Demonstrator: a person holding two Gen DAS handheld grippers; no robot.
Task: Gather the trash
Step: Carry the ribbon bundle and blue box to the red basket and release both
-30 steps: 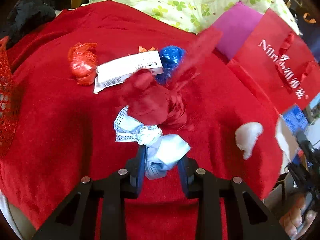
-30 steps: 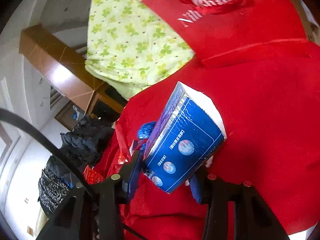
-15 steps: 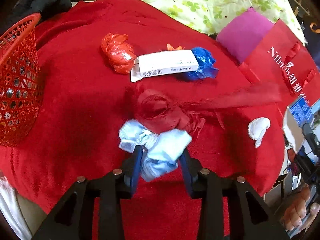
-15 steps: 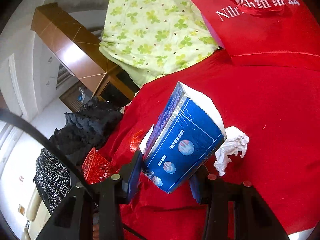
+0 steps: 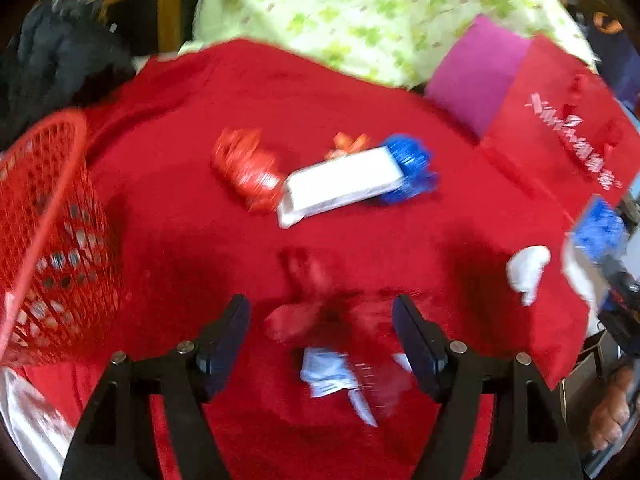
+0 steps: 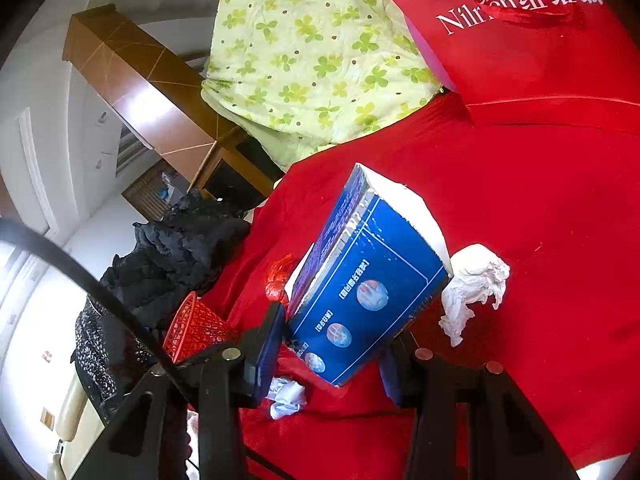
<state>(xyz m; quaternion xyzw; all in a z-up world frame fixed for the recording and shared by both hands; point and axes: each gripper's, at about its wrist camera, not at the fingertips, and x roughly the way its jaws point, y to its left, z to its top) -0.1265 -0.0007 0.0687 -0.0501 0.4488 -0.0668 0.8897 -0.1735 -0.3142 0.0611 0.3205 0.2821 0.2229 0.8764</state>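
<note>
Left gripper (image 5: 322, 322) angled steeply down, jaws opening wide, pads pressing on nothing. Right gripper (image 6: 340, 344) tilted slightly downward, jaws clamped partway on a blue box (image 6: 372, 288), holding it aloft.

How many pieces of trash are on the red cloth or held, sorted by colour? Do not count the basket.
Red: 2 (crumpled bag, blurred wad)
Blue: 2 (crumpled wrapper, held box)
White: 2 (long box, tissue)
Light blue: 1 (cloth piece)
Orange: 1 (small scrap)
Total: 8
</note>
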